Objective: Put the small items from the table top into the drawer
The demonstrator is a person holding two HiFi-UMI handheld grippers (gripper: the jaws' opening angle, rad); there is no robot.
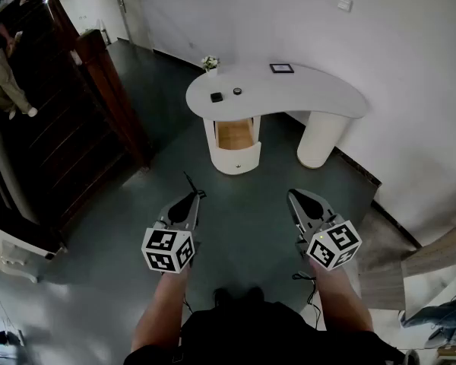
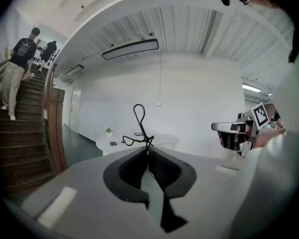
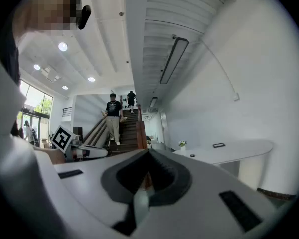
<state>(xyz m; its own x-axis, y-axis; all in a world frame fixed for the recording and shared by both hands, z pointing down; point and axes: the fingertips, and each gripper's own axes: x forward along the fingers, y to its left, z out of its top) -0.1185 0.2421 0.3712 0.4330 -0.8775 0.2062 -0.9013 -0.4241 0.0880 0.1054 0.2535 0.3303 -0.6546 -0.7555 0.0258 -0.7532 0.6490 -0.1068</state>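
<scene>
Thin black looped-wire tool (image 2: 142,129) is clamped in the left gripper (image 2: 148,147), held near-level at 7 o'clock; right gripper (image 1: 292,195), 5 o'clock, jaws together.

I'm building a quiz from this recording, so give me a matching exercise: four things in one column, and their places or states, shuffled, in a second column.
Things:
1. eyelash curler
2. drawer
3. plant
4. black frame

Places or states:
A. pulled open under the table
B. lying flat on the table, on the side by the wall
C. clamped in the left gripper
D. standing at the table's left end in the head view

Pairs: 1-C; 2-A; 3-D; 4-B
</scene>
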